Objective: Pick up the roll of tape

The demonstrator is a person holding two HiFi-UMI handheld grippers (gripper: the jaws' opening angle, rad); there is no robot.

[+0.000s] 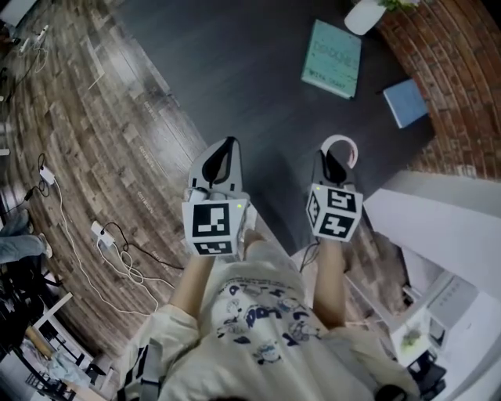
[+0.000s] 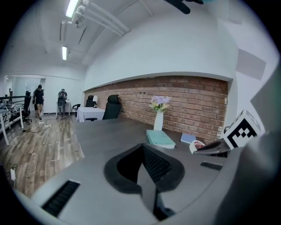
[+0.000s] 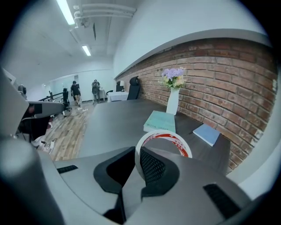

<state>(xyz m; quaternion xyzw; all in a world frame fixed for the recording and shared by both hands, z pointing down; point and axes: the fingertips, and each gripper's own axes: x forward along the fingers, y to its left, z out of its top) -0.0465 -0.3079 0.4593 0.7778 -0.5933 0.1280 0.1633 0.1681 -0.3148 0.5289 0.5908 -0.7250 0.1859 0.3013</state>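
Observation:
The roll of tape (image 3: 167, 138), a white ring with red print, is off the dark table (image 1: 235, 70), pinched through its wall by my right gripper (image 3: 137, 154), which is shut on it. In the head view the ring (image 1: 350, 146) stands out past the right gripper (image 1: 335, 159) above the table's near edge. My left gripper (image 1: 228, 146) hovers beside it to the left, its jaws (image 2: 142, 148) closed together with nothing between them. From the left gripper view the tape (image 2: 197, 145) shows at the right under the other gripper's marker cube (image 2: 244, 130).
A teal book (image 1: 332, 48), a smaller blue book (image 1: 405, 102) and a white vase (image 1: 364, 14) of flowers lie at the table's far end by a brick wall (image 3: 219, 83). White furniture (image 1: 446, 227) stands at the right. Cables (image 1: 109, 243) trail over the wooden floor; people (image 2: 39, 99) stand far off.

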